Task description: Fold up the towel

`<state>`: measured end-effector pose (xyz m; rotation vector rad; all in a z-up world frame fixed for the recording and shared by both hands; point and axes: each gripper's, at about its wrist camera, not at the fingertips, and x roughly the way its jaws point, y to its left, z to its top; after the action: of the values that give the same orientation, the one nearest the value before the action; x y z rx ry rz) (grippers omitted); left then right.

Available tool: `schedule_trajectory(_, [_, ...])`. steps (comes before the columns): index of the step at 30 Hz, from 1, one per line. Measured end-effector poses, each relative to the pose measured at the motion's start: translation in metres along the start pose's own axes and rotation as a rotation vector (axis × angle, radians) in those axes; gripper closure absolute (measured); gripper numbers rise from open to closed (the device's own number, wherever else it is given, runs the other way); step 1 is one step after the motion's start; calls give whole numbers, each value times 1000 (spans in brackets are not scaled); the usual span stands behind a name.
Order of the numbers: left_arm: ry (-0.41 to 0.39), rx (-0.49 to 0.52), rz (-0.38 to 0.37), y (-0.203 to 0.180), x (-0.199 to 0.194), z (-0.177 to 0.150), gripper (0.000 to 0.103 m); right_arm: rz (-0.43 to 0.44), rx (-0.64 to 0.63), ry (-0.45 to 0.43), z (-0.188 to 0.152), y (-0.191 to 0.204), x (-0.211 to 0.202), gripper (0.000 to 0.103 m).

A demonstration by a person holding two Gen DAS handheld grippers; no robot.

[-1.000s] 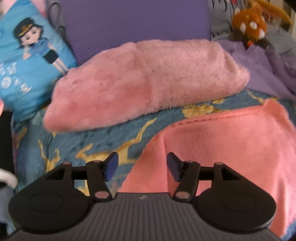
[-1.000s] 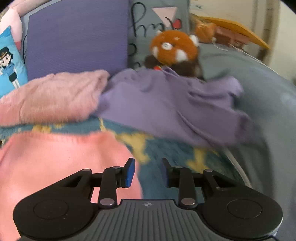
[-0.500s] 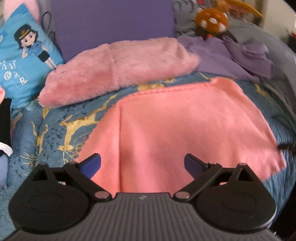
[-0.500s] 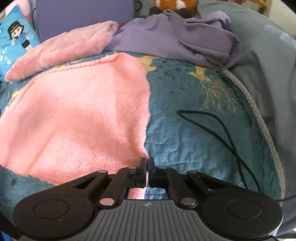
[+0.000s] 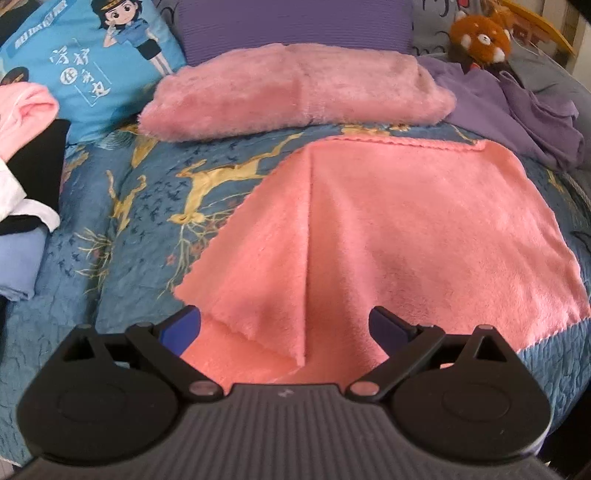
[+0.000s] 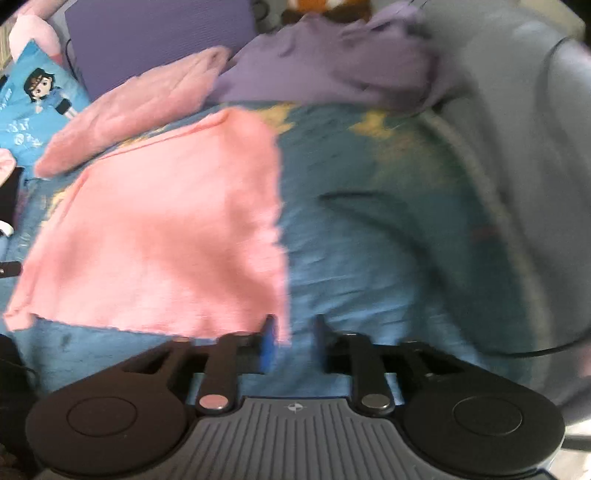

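While the towel (image 5: 424, 236) lies spread on the quilt (image 5: 147, 236), with only its near left corner doubled over, the fold proper looks barely begun.

Towel: coral pink, fleecy, scalloped hem. It sits in front of the pink cushion (image 5: 295, 92), not touching it; a strip of quilt shows between them. A soft ridge runs from the far edge down toward the near edge. At the near left corner a flap lies turned over onto a second layer.

Left gripper (image 5: 284, 325): fingers spread wide, nothing pinched. It hangs over the towel's near edge with the doubled flap between the pads, neither pad pressing on it.

Right gripper (image 6: 291, 341): jaws opening, a modest gap. It stands at the towel's near right corner; the corner's tip lies just beside the left pad, and mostly quilt shows in the gap. This view is blurred, so contact cannot be told, but nothing looks clamped.

Beyond the towel: purple cloth (image 5: 517, 110) to the far right, plush toy (image 5: 480, 35) behind that, blue cushion (image 5: 99, 59) to the far left.

Step in hand, by my reckoning: taking hold of the two near corners. The next move calls for each gripper to close on its corner, catching both layers on the left. Both should then lift together and carry the near edge toward the far hem, keeping the ridge from bunching.
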<state>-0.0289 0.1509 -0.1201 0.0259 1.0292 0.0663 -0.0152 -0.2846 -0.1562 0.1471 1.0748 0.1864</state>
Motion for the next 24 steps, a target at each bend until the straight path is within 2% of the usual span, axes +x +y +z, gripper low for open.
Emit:
schedule_trajectory(3, [1,16,-4,-3,-4,-3,4,1,37,21,2,10,25,64])
schedule_trajectory(5, [4,27,-8,-7,-3,-5,4,-41,11,10,2,22,32,68])
schedule_trajectory(6, [6,33,-10,-9,-3,-6,4,-55,-6,7,2,27,32,91])
schedule_trajectory(7, [7,39,-12,-12,-3,-6,4,-50,-11,13,3,28,30,100])
schedule_trajectory(11, [6,64,-16,-19,-2,-7,4,-55,-20,13,-1,18,7,100])
schedule_trajectory(15, [4,41,-15,-9,-3,-6,4,-160,12,-10,-4,-11,-21,100])
schedule_trajectory(17, [9,14,-7,1,-4,-6,3,-154,41,33,-7,-26,-21,100])
schedule_trajectory(20, [15,-34,21,21,-4,-6,3,-172,15,92,-14,-28,-8,99])
schedule_trajectory(23, [16,-88,45,44,-8,-6,3,-243,-23,90,-13,-20,-3,89])
schedule_trajectory(24, [15,-104,55,52,-9,-5,3,-283,-41,80,-11,-16,-6,80])
